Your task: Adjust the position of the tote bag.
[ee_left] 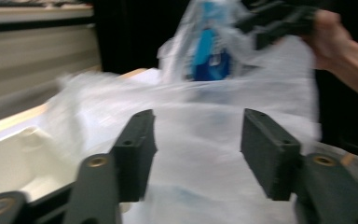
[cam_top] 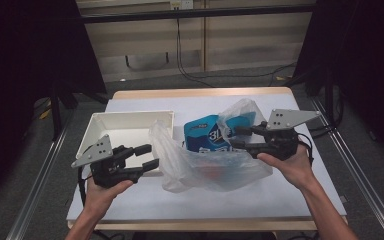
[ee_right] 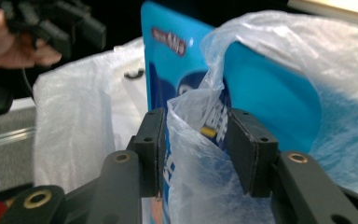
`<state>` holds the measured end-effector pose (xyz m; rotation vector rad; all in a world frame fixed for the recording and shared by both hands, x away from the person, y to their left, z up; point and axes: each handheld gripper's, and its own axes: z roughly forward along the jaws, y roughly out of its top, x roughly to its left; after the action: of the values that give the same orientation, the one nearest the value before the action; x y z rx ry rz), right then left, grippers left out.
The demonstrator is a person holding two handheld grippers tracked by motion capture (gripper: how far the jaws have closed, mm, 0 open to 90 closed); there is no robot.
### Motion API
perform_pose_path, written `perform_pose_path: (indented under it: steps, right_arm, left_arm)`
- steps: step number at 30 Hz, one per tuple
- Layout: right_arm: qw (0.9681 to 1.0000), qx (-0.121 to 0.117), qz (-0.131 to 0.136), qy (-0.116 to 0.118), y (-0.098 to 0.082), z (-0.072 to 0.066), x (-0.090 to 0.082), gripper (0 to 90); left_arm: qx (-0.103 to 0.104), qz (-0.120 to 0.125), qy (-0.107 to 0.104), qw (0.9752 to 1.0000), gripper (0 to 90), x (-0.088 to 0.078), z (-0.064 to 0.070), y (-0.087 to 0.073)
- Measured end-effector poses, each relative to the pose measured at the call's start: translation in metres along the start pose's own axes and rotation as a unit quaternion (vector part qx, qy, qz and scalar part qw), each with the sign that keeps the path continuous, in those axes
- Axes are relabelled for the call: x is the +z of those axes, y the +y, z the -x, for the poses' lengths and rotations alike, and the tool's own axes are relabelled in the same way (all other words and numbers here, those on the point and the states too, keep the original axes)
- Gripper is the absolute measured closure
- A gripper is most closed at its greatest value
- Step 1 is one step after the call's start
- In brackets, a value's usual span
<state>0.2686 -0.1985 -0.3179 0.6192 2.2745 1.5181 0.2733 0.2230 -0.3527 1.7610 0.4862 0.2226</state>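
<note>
Now a clear plastic bag [cam_top: 205, 165] lies on the counter [cam_top: 140, 197] just right of a white tray [cam_top: 125, 122], with a blue pouch [cam_top: 207, 135] standing partly inside its mouth. At the bag's right end, the right claw [cam_top: 241, 138] stands part open with bag film and the pouch's edge between its jaws, the pads not clearly pressing. The left claw [cam_top: 149, 156] hangs open just beside the bag's left edge, holding nothing.

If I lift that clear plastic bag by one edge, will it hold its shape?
Probably not: the plastic bag lies crumpled and sagging, so it looks floppy. The blue pouch partly inside may slide or tip out. The thin film between the right gripper pads looks slippery.
</note>
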Motion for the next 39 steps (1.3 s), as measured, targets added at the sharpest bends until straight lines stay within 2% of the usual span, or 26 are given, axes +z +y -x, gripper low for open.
perform_pose_path:
  steps: [2, 3, 4, 5, 7, 8, 9, 12, 14, 15, 16, 17, 18, 21, 25, 27, 28, 29, 30, 31, 32, 33, 34, 36, 39]
  right_arm:
    - [0.9999, -0.001, -0.010, -0.005, -0.004, 0.000, 0.001, 55.4]
    - [0.9999, -0.001, -0.010, -0.005, -0.004, 0.000, 0.001, 55.4]
    - [0.9999, 0.003, -0.015, -0.003, -0.008, 0.001, 0.002, 54.9]
    - [0.9999, 0.003, -0.015, -0.003, -0.008, 0.001, 0.002, 54.9]
    - [0.9998, 0.008, -0.019, -0.004, -0.012, 0.002, 0.002, 54.6]
    - [0.9998, 0.010, -0.018, -0.004, -0.013, 0.002, 0.001, 54.6]
    - [0.9998, 0.011, -0.018, -0.004, -0.015, 0.003, 0.001, 54.6]
    - [0.9998, 0.013, -0.016, -0.005, -0.017, 0.004, 0.000, 55.0]
    - [0.9998, 0.010, -0.018, -0.004, -0.018, 0.004, 0.000, 60.7]
    - [0.9998, 0.010, -0.018, -0.004, -0.018, 0.004, 0.000, 60.7]
    - [0.9998, 0.009, -0.019, -0.002, -0.019, 0.003, 0.000, 64.7]
    - [0.9998, 0.005, -0.019, 0.003, -0.020, 0.003, 0.000, 77.1]
    - [0.9998, 0.005, -0.019, 0.003, -0.020, 0.003, 0.000, 77.1]
    - [0.9998, 0.010, -0.009, 0.012, -0.023, 0.003, -0.001, 90.0]
    - [0.9996, 0.021, 0.005, 0.015, -0.025, 0.005, -0.003, 90.0]
    - [0.9995, 0.024, 0.012, 0.016, -0.025, 0.005, -0.003, 90.0]
    - [0.9994, 0.025, 0.019, 0.016, -0.025, 0.005, -0.004, 90.0]
    - [0.9994, 0.025, 0.019, 0.016, -0.025, 0.005, -0.004, 90.0]
    - [0.9992, 0.026, 0.028, 0.015, -0.025, 0.005, -0.006, 90.0]
    - [0.9992, 0.026, 0.028, 0.015, -0.025, 0.005, -0.006, 90.0]
    - [0.9990, 0.028, 0.033, 0.015, -0.026, 0.005, -0.007, 90.0]
    - [0.9987, 0.029, 0.038, 0.016, -0.026, 0.006, -0.008, 90.0]
    - [0.9987, 0.029, 0.038, 0.016, -0.026, 0.006, -0.008, 90.0]
    - [0.9985, 0.031, 0.041, 0.016, -0.027, 0.006, -0.008, 90.0]
    - [0.9984, 0.032, 0.043, 0.016, -0.027, 0.007, -0.009, 90.0]
  left_arm:
    - [-0.015, -0.005, 0.010, 0.9998, 36.5, 0.002, -0.010, -0.003]
    - [-0.015, -0.005, 0.010, 0.9998, 33.6, 0.002, -0.010, -0.003]
    - [-0.027, -0.002, 0.018, 0.9995, 30.6, 0.006, -0.019, -0.006]
    - [-0.027, -0.002, 0.018, 0.9995, 28.1, 0.006, -0.019, -0.006]
    - [-0.034, -0.005, 0.017, 0.9993, 25.8, 0.009, -0.026, -0.007]
    - [-0.039, 0.003, 0.011, 0.9992, 24.8, 0.012, -0.026, -0.007]
    - [-0.036, 0.005, 0.003, 0.9993, 24.7, 0.015, -0.026, -0.006]
    - [-0.032, -0.004, -0.002, 0.9995, 23.6, 0.026, -0.025, -0.001]
    - [-0.031, -0.005, -0.010, 0.9995, 24.1, 0.034, -0.026, 0.004]
    - [-0.031, -0.005, -0.010, 0.9995, 26.3, 0.034, -0.026, 0.004]
    - [-0.033, -0.005, -0.012, 0.9994, 26.3, 0.037, -0.026, 0.004]
    - [-0.039, -0.003, -0.011, 0.9992, 28.2, 0.041, -0.028, 0.005]
    - [-0.039, -0.003, -0.011, 0.9992, 28.8, 0.041, -0.028, 0.005]
    - [-0.043, -0.003, -0.018, 0.9989, 29.4, 0.045, -0.030, 0.004]
    - [-0.045, -0.010, -0.019, 0.9988, 32.4, 0.048, -0.033, 0.003]
    - [-0.044, -0.011, -0.016, 0.9988, 37.8, 0.049, -0.034, 0.003]
    - [-0.045, -0.010, -0.020, 0.9987, 44.6, 0.050, -0.034, 0.002]
    - [-0.045, -0.011, -0.019, 0.9987, 44.6, 0.050, -0.035, 0.002]
    - [-0.043, -0.013, -0.016, 0.9989, 60.3, 0.051, -0.035, 0.001]
    - [-0.045, -0.018, -0.016, 0.9987, 60.3, 0.051, -0.036, 0.001]
    - [-0.044, -0.016, -0.019, 0.9987, 68.1, 0.051, -0.036, 0.000]
    - [-0.041, -0.019, -0.017, 0.9989, 83.7, 0.050, -0.035, 0.000]
    - [-0.041, -0.019, -0.017, 0.9989, 87.8, 0.050, -0.035, 0.000]
    - [-0.039, -0.013, -0.019, 0.9989, 90.0, 0.048, -0.034, 0.001]
    - [-0.029, -0.010, -0.019, 0.9994, 90.0, 0.043, -0.032, 0.005]
